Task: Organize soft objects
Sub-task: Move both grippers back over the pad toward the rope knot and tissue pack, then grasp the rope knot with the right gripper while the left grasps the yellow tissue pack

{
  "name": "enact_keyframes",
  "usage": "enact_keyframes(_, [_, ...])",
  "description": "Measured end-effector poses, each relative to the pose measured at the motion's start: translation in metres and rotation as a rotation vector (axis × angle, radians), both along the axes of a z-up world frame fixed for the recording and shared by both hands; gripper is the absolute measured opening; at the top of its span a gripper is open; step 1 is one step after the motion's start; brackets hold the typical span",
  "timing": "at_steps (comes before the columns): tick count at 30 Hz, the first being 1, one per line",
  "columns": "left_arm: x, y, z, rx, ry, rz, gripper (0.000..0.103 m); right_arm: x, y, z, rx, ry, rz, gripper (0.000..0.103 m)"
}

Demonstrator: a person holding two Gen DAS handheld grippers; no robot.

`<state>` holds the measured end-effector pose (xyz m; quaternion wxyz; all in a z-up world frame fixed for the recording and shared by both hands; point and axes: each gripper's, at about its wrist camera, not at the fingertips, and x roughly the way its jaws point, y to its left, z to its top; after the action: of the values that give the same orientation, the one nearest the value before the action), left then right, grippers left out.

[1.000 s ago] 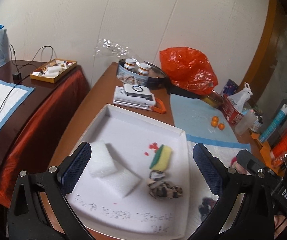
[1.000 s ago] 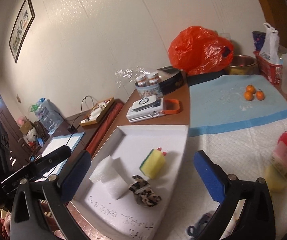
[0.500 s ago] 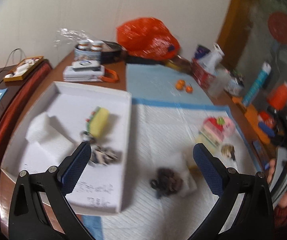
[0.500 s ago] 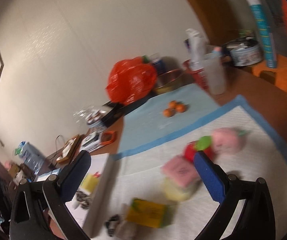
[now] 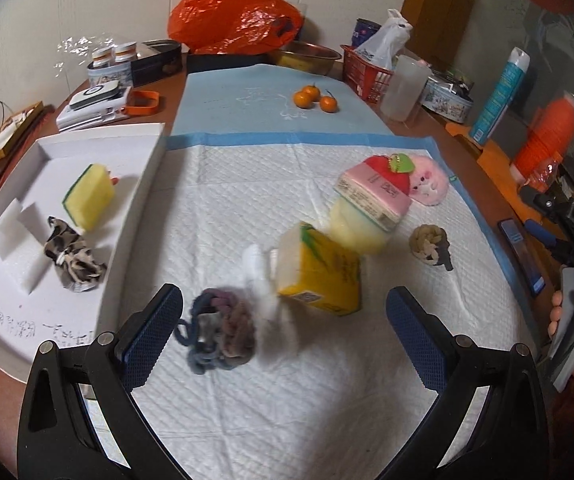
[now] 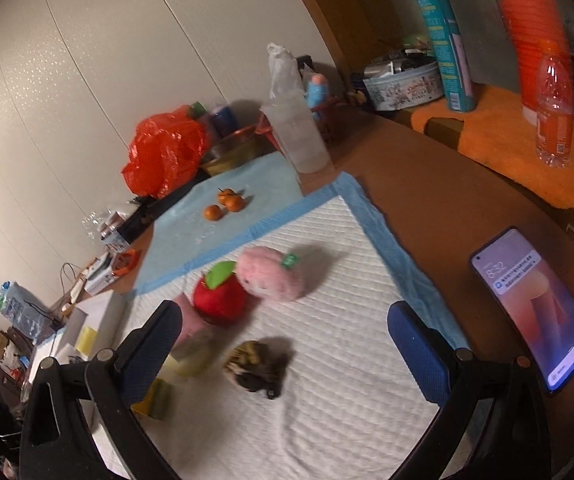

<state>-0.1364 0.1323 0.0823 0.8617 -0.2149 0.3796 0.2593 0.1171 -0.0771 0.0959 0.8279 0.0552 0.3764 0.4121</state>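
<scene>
White quilted pad (image 5: 287, 392), wooden table (image 6: 439, 208), cream wall (image 6: 107, 80)

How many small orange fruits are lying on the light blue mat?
3. The small orange fruits lie close together on the light blue mat, near its far end. Two sit side by side and the third just behind them. None seems hidden.

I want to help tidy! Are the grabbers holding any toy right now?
No. The left gripper and the right gripper are both open and empty, above the white pad.
</scene>
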Motion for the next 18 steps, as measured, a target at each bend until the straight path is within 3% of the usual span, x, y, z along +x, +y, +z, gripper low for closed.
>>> enact_keyframes(5, [0.009, -0.007, -0.010, 0.008, 0.043, 0.018, 0.103, 0.011, 0.010, -0.021, -0.086, 0.025, 0.059, 0.103])
enact_keyframes(9, [0.013, -0.010, -0.014, 0.065, 0.085, 0.035, 0.103, 0.002, 0.039, -0.035, -0.170, 0.014, 0.188, 0.103])
enact_keyframes(13, [0.015, -0.009, -0.016, 0.085, 0.114, 0.057, 0.103, -0.023, 0.082, -0.045, -0.299, -0.117, 0.328, 0.103])
enact_keyframes(18, [0.024, -0.012, -0.019, 0.125, 0.162, 0.057, 0.103, -0.033, 0.107, -0.055, -0.379, -0.204, 0.355, 0.102])
